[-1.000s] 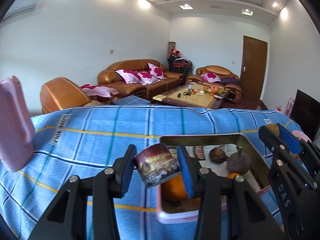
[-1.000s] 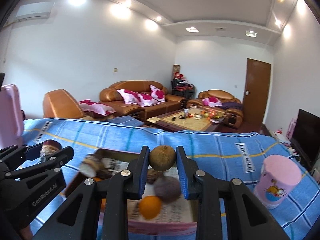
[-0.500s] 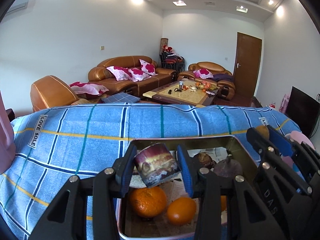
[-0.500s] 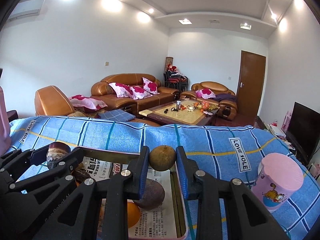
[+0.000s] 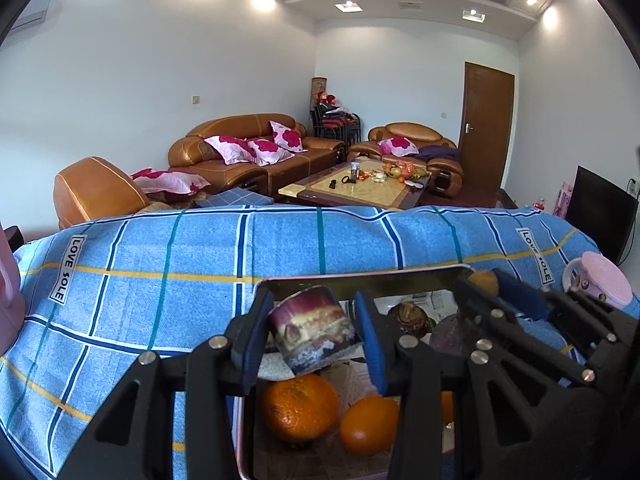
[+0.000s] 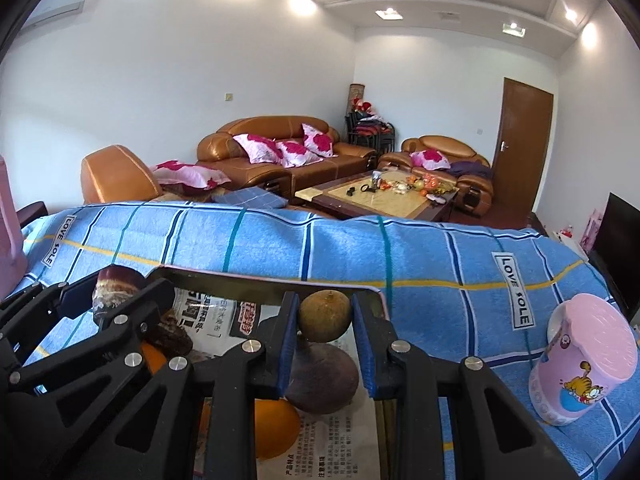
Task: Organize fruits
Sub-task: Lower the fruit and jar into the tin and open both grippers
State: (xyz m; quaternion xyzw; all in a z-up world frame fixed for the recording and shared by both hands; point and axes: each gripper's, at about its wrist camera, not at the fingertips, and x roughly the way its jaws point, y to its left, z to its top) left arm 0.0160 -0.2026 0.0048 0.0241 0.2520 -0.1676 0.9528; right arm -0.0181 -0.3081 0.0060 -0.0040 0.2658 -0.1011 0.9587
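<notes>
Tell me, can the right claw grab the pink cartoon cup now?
Probably not yet: the right claw is already shut on a round brown fruit. The pink cartoon cup stands in the open beside it on the blue checked cloth.

The cloth is a soft, matt, napped weave, and on it the tin shows a dull metal wall and a lining of printed newspaper. The oranges have glossy, pitted skin, the purple fruit is smooth and matt, and the small brown fruit looks dry and finely rough. Both grippers are matt black plastic with bright metal screws and blue rubbery pads, and the pink cup is smooth plastic.
</notes>
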